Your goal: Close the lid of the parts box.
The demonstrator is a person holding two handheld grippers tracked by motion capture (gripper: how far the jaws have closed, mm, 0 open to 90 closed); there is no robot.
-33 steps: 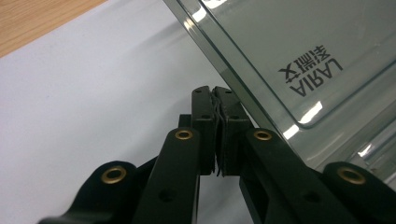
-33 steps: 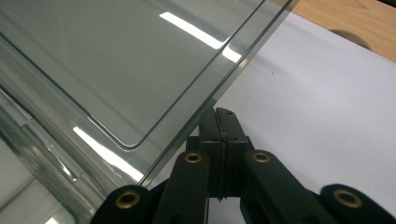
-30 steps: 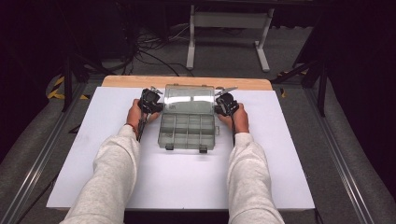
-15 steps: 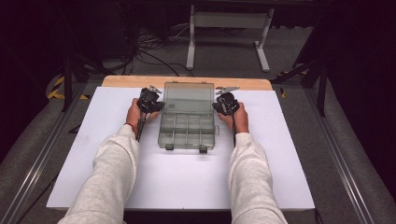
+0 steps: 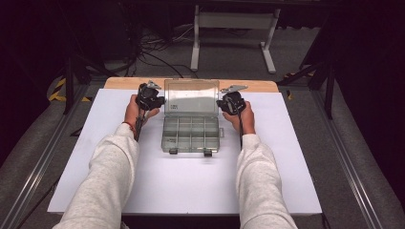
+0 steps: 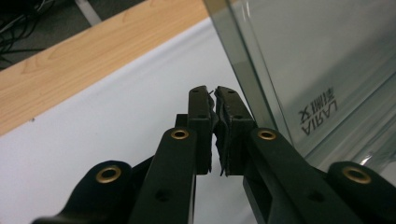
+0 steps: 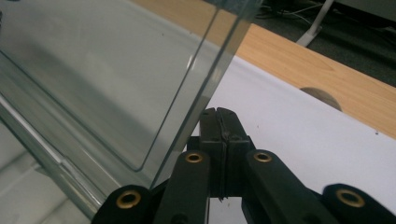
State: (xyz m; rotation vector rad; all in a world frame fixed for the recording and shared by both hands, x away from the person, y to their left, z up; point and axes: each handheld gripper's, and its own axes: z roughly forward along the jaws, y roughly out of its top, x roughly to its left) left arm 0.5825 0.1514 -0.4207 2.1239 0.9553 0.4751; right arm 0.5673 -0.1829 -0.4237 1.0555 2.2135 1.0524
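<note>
A clear plastic compartment box (image 5: 191, 137) lies in the middle of the white table, and its lid (image 5: 191, 97) stands up open at the back. My left gripper (image 5: 161, 101) is at the lid's left edge and my right gripper (image 5: 222, 104) at its right edge. In the left gripper view the lid (image 6: 308, 56) rises just right of my left gripper (image 6: 213, 91). Those jaws have just eased apart to a hairline slit, with nothing between them. In the right gripper view my right gripper (image 7: 218, 113) is shut and empty, beside the lid's edge (image 7: 93, 74).
A white sheet (image 5: 286, 167) covers the table, leaving a wooden strip (image 5: 129, 83) bare along the far edge. Behind the table stand a white frame (image 5: 229, 21) and floor cables (image 5: 153, 43). Metal rails (image 5: 38, 167) run along both sides.
The lid now stands a little taller and more upright. My left gripper has lifted slightly beside it. The right hand has stayed where it was.
</note>
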